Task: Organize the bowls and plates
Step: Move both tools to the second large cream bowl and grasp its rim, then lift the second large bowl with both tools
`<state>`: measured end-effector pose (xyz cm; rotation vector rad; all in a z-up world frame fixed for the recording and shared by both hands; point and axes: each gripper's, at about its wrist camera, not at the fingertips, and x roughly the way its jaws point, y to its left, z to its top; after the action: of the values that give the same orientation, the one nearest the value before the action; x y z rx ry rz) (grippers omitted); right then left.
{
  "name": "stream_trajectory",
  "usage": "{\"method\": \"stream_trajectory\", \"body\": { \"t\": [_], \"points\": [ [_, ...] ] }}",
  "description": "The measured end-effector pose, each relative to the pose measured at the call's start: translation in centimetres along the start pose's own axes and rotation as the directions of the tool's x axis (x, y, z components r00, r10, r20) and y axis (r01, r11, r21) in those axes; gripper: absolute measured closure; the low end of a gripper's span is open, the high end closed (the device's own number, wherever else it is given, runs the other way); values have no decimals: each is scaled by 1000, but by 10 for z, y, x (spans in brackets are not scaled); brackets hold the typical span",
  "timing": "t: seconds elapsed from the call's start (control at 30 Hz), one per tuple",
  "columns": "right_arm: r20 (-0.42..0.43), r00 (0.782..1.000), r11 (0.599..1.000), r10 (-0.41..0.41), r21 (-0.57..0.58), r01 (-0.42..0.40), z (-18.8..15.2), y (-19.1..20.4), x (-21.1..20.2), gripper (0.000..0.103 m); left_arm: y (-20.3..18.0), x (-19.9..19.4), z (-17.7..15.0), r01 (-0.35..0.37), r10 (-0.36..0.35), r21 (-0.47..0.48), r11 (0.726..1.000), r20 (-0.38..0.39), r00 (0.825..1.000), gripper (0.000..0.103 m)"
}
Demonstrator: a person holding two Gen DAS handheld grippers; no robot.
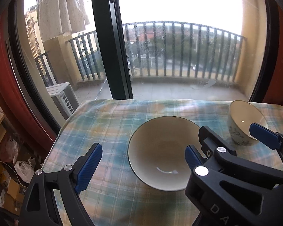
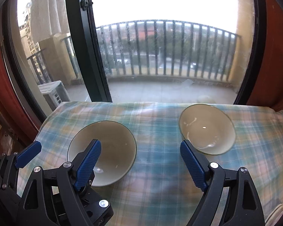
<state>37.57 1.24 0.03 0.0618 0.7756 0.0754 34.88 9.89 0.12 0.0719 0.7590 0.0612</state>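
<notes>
Two cream bowls stand on a plaid-covered table [image 1: 107,124]. The wide bowl with a dark rim [image 1: 160,150] [image 2: 103,150] lies under my left gripper [image 1: 141,162], which is open and holds nothing. Its right finger hangs over the bowl's inside and its left finger over the cloth. The smaller bowl with a patterned outside [image 1: 243,120] [image 2: 205,128] sits farther right. My right gripper [image 2: 141,162] is open and holds nothing. It hovers over bare cloth between the bowls, its left finger over the wide bowl and its right finger by the smaller bowl's near rim.
A large window with a dark frame [image 1: 111,37] runs right behind the table's far edge, with a balcony railing [image 2: 169,47] outside. Boxes and bags [image 1: 15,179] lie on the floor left of the table. Both grippers hang close side by side.
</notes>
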Motion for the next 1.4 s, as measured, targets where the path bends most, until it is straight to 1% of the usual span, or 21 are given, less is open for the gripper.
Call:
{"method": "stream_trajectory", "body": {
  "t": [0.1,0.13,0.17,0.23,0.3,0.33,0.37,0.4,0.43,0.5,0.53,0.57,0.6,0.63,0.7,0.93,1.03,1.07,1.1,1.33,1.4],
  "points": [
    [-1,1000,1000,-22,22,22,3,1,13,17,0,10,3,-2,2,-1,1000,2,1000,13],
    [-4,1000,999,-29,24,29,4,2,17,19,-1,14,3,-4,4,-1,1000,0,1000,17],
    [-9,999,999,-36,24,36,5,3,21,23,-2,18,4,-1,1,1,1000,-8,1000,22],
    [-27,999,999,-46,26,47,6,2,29,27,-3,24,4,6,-6,6,1000,-19,1000,25],
    [-44,998,999,-38,28,40,7,1,37,35,-4,32,4,5,-5,2,1000,-28,1000,30],
    [-56,997,999,-44,24,45,7,0,42,38,-4,36,3,6,-6,-5,1000,-36,999,32],
    [-57,997,999,-48,21,49,7,-1,43,40,-4,39,2,8,-9,-17,1000,-45,999,37],
    [-64,996,998,-55,17,56,7,-1,46,42,-4,41,1,9,-10,-27,1000,-48,999,39],
    [-67,996,998,-54,18,55,6,-2,48,42,-4,44,0,13,-15,-34,999,-53,998,41],
    [-74,996,999,-50,18,51,5,-3,53,50,-4,47,-1,5,-7,-40,999,-56,998,45],
    [-74,996,999,-45,16,46,5,-3,54,52,-4,48,-1,0,-2,-41,999,-54,999,48],
    [-73,996,999,-40,12,41,5,-3,54,57,-3,49,-2,-6,4,-41,999,-44,999,51],
    [-79,996,999,-33,8,34,5,-2,55,59,-3,49,-2,-7,5,-39,999,-44,999,51],
    [-82,996,1000,-27,9,28,6,-2,56,59,-2,49,-2,-6,5,-39,999,-44,999,53],
    [-87,996,1000,-5,20,7,5,-3,57,64,-2,50,-2,-5,4,-35,999,-45,999,54],
    [-118,993,1000,16,17,-14,-1,-1,64,68,-1,53,-6,10,-11,-30,999,-58,998,55],
    [-142,989,999,43,20,-40,-4,0,68,74,2,56,-10,37,-40,-47,998,-80,996,56],
    [-152,987,998,59,19,-56,-4,1,70,78,4,57,-10,56,-61,-63,996,-93,994,56],
    [-161,984,997,73,17,-71,-5,2,71,81,5,56,-11,60,-67,-72,996,-94,993,57],
    [-142,989,998,48,-20,-51,-6,7,63,81,4,50,-12,82,-90,-80,993,-96,991,57],
    [-140,989,998,44,-26,-49,-5,7,62,81,3,48,-10,77,-85,-79,994,-97,992,58]
  ]
}}
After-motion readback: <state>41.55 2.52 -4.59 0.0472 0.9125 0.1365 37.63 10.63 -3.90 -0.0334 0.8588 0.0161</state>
